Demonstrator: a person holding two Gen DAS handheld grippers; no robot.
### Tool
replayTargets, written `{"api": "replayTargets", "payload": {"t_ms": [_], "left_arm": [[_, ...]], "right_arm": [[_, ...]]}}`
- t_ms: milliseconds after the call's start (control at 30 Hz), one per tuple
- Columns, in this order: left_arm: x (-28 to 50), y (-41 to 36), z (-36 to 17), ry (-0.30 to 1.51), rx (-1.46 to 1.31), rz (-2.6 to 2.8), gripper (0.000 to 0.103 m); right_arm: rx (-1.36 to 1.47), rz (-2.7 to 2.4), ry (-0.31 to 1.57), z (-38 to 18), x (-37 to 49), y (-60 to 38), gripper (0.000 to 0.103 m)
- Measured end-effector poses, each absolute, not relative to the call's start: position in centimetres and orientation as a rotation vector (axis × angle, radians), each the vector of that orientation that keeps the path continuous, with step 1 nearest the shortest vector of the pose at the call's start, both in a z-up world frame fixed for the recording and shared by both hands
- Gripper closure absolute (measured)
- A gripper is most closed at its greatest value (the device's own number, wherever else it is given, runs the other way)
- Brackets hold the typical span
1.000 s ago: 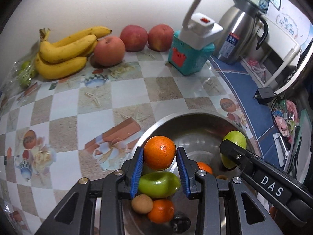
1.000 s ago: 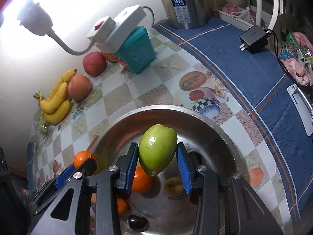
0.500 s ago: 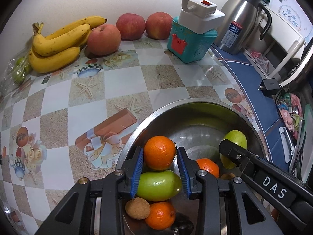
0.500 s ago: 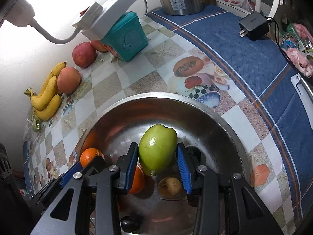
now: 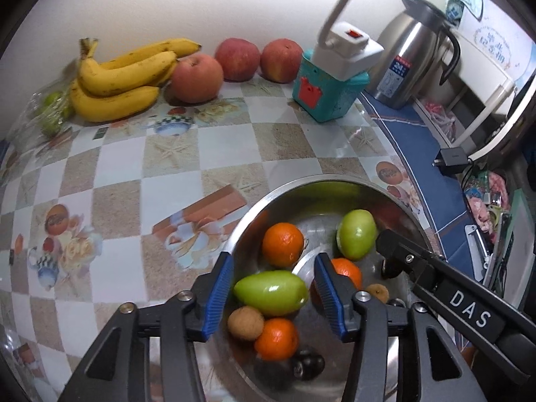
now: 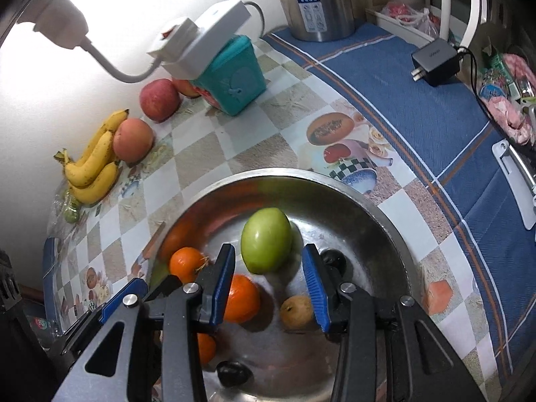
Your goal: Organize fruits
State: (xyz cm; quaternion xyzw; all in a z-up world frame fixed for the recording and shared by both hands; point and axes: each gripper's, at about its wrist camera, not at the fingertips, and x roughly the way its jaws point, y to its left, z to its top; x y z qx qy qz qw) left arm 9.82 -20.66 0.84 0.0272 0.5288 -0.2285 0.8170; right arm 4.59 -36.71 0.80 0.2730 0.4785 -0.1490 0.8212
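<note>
While both tools hang over the steel bowl (image 5: 395,197), neither has hold of anything. Left tool (image 5: 273,293): jaws spread wide, nothing between the blue pads but open air above the fruit. Right tool (image 6: 269,284): likewise spread wide, empty.

Fruit in the bowl, left view: an orange (image 5: 283,244) lies just ahead of the left tool, resting free on the bowl floor near the rim on the desk side. A long green fruit (image 5: 271,292) lies directly under the left tool's gap, its long axis running crosswise, from one pad toward the other. Below it sit a small brown fruit (image 5: 245,322) and a second orange (image 5: 276,338), touching or nearly so. A rounder green fruit (image 6: 266,240) sits just ahead of the right tool, centred on its gap, long axis pointing away along the tool's fingers and tilted a little to the right; it rests against the bowl's far slope.

Outside the bowl, well apart, along the wall: bananas (image 5: 120,77) and three apples (image 5: 196,78), on the checked desk (image 5: 117,174).

Judgement: the right tool is nearer the round green fruit and lined up with it; a straight push forward would bracket its narrow width. The left tool would have to turn to take the long green fruit across its short side.
</note>
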Motion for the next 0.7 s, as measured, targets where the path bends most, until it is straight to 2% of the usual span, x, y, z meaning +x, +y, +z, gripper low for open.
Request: {"api": "replayTargets", "payload": {"t_ms": [267, 500, 567, 633, 700], "left_arm": [[8.6, -14.7, 1.5, 1.076, 0.141, -0.204, 0.035], [4.9, -8.8, 2.0, 1.058, 0.242, 0.035, 0.034], [3.7, -7.9, 2.5, 1.05, 0.249, 0.057, 0.034], [2.2, -6.9, 2.8, 1.044, 0.24, 0.066, 0.028], [0.8, -5.8, 3.0, 1.05, 0.221, 0.074, 0.024]], "right_arm": [[0.486, -0.265, 0.987, 2.6, 2.5, -33.5, 0.06], [0.391, -0.195, 0.983, 2.4, -0.7, -29.5, 0.033], [0.375, -0.173, 0.982, 2.4, -1.5, -28.5, 0.029], [0.339, -0.16, 0.984, 2.4, -2.6, -27.3, 0.024], [0.301, -0.156, 0.989, 2.2, -3.6, -26.3, 0.011]]}}
